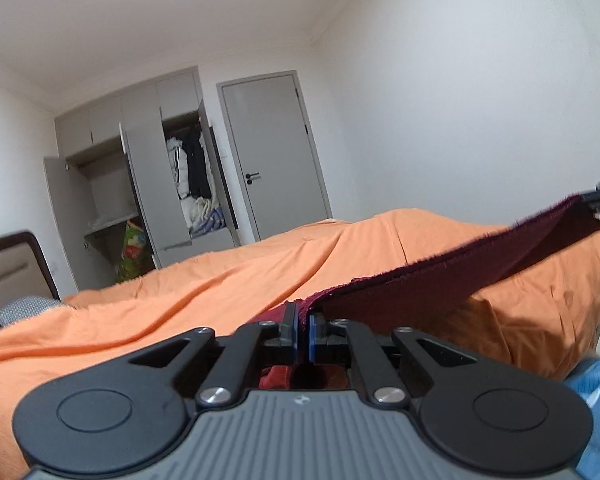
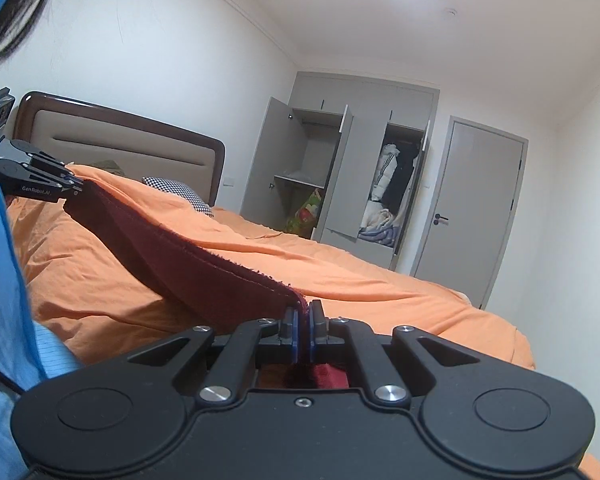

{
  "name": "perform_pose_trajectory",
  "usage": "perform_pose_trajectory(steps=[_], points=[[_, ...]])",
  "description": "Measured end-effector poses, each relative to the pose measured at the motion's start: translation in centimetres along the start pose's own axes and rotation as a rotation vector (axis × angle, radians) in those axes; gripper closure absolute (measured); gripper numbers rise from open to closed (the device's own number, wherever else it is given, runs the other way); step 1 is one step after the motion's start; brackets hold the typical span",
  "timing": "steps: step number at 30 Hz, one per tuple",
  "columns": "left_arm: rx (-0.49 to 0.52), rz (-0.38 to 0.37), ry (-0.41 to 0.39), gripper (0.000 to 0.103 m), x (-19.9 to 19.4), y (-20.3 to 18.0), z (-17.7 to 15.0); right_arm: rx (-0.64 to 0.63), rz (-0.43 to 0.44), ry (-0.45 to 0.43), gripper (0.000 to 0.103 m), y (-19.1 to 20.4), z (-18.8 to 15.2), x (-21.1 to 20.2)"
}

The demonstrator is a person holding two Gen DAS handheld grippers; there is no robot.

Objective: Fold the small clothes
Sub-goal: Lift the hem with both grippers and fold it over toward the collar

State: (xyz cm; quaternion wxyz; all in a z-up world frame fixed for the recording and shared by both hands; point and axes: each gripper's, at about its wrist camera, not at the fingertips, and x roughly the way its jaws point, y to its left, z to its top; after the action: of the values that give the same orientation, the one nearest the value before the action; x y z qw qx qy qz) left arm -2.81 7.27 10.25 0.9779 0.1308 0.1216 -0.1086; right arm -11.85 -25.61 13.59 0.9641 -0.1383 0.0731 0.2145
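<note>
A: Start at the left. What holds the cloth there?

B: The left gripper (image 1: 303,334). Its jaws are clamped on one corner of the dark red cloth (image 1: 440,280), with a tuft of fabric showing behind the pads. The right wrist view shows that gripper from outside, out over the bed (image 2: 100,288), near the headboard (image 2: 116,136).

A: And the cloth between the two?

B: It hangs in the air above the orange bed, stretched edge-on from one gripper to the other, sagging a little in the middle. It looks doubled, since two fuzzy edges run side by side. It does not seem to touch the sheet along most of its span.

A: Why hold it that way?

B: Probably to pull it flat and square the edges, so a fold can be laid down cleanly on the bed. Tension keeps the layers aligned.

A: The right end?

B: The right gripper (image 2: 304,332) has its jaws closed on the other corner, fabric bunched behind the pads. From the left wrist view it is only a dark tip at the frame's edge.

A: Anything further right?

B: An open wardrobe (image 2: 352,168) with clothes inside, then a shut door (image 2: 472,208). A blue sleeve (image 2: 4,264) shows at the near edge.

A: Next?

B: Likely lowering the cloth onto the bed without letting either corner slip.
</note>
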Motion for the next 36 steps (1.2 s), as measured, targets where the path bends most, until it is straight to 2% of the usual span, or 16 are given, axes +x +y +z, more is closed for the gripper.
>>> perform_pose_trajectory(steps=[4, 9, 16, 18, 24, 31, 36], points=[[-0.045, -0.013, 0.024, 0.099, 1.6, 1.6, 0.4, -0.01, -0.019, -0.006, 0.099, -0.4, -0.1, 2.1], [-0.076, -0.028, 0.034, 0.099, 5.2, 3.8, 2.1, 0.006, -0.037, -0.036, 0.098, -2.8, 0.8, 6.8], [-0.048, 0.041, 0.036, 0.098, 14.0, 5.5, 6.3, -0.045, -0.086, -0.032, 0.098, -6.5, 2.6, 17.3], [-0.063, 0.039, 0.06, 0.098, 17.4, 6.7, 7.0, -0.046, -0.079, 0.002, 0.098, -7.9, 3.0, 20.9], [-0.108, 0.042, 0.211, 0.098, 28.1, 10.1, 7.5, 0.019, -0.024, 0.158, 0.097, -12.0, 2.8, 31.4], [-0.178, 0.026, 0.399, 0.098, 37.8, 13.3, 4.3, 0.037, 0.018, 0.357, 0.097, -13.2, -0.5, 41.3], [-0.254, 0.013, 0.509, 0.096, 41.8, 15.1, 1.5, 0.027, 0.031, 0.462, 0.096, -11.9, -2.8, 45.2]])
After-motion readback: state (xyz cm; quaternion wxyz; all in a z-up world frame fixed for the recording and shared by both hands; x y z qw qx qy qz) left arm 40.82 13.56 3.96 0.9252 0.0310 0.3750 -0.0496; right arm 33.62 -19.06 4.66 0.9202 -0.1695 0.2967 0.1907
